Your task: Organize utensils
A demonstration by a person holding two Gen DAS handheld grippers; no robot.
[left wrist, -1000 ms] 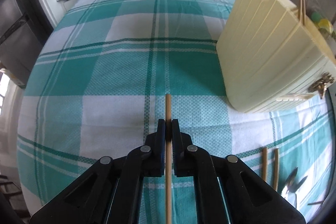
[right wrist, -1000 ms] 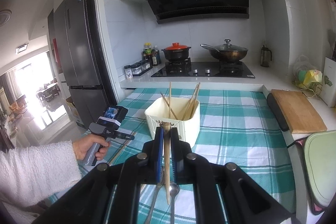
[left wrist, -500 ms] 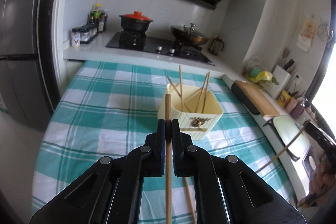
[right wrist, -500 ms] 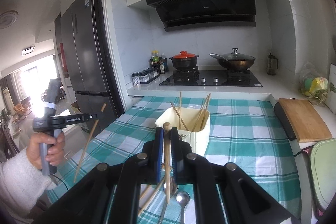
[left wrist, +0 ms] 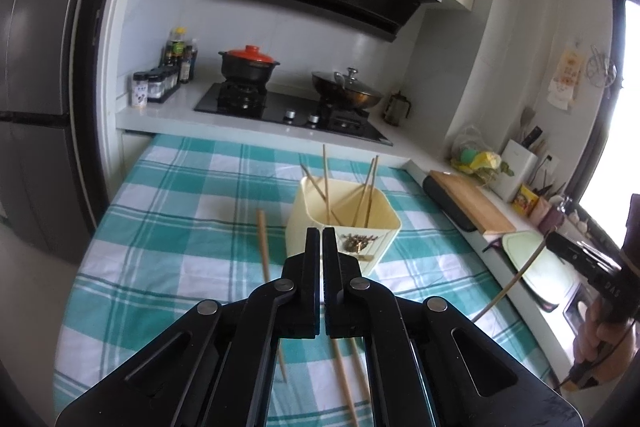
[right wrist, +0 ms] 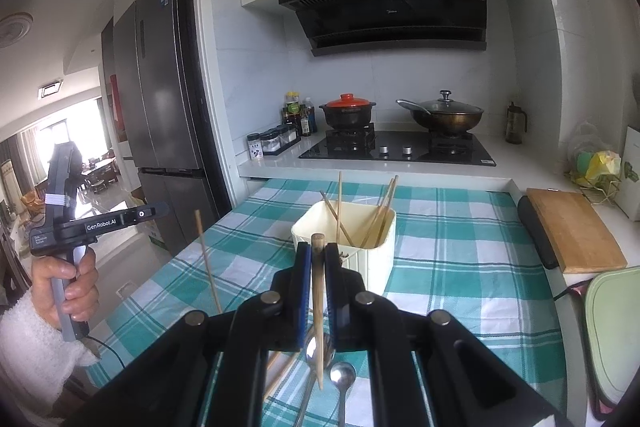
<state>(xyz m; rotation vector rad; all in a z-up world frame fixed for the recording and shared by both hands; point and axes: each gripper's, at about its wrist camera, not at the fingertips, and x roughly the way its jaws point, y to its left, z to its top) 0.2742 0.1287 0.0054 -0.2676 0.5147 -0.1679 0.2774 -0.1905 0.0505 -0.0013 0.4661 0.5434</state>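
Note:
A cream utensil holder [left wrist: 344,227] [right wrist: 352,247] stands on the checked tablecloth with several chopsticks upright in it. My left gripper [left wrist: 321,233] is shut with nothing between its jaws. A chopstick [left wrist: 264,247] shows to its left, tilted and off the jaws; in the right wrist view this chopstick [right wrist: 208,263] is in the air beside the left gripper. My right gripper [right wrist: 318,251] is shut on a chopstick [right wrist: 318,307] and is held above the table short of the holder. Two spoons [right wrist: 342,377] and loose chopsticks [left wrist: 344,383] lie on the cloth below.
A wooden cutting board [right wrist: 572,231] and a green mat [right wrist: 612,339] lie on the counter at the right. The hob with a red-lidded pot [right wrist: 348,107] and a wok [right wrist: 444,115] is behind the table. A fridge [right wrist: 160,107] stands at the left.
The chopstick that my left gripper held has slipped out and drops at its left; the jaws are now closed and empty. My right gripper keeps its chopstick and has risen a little.

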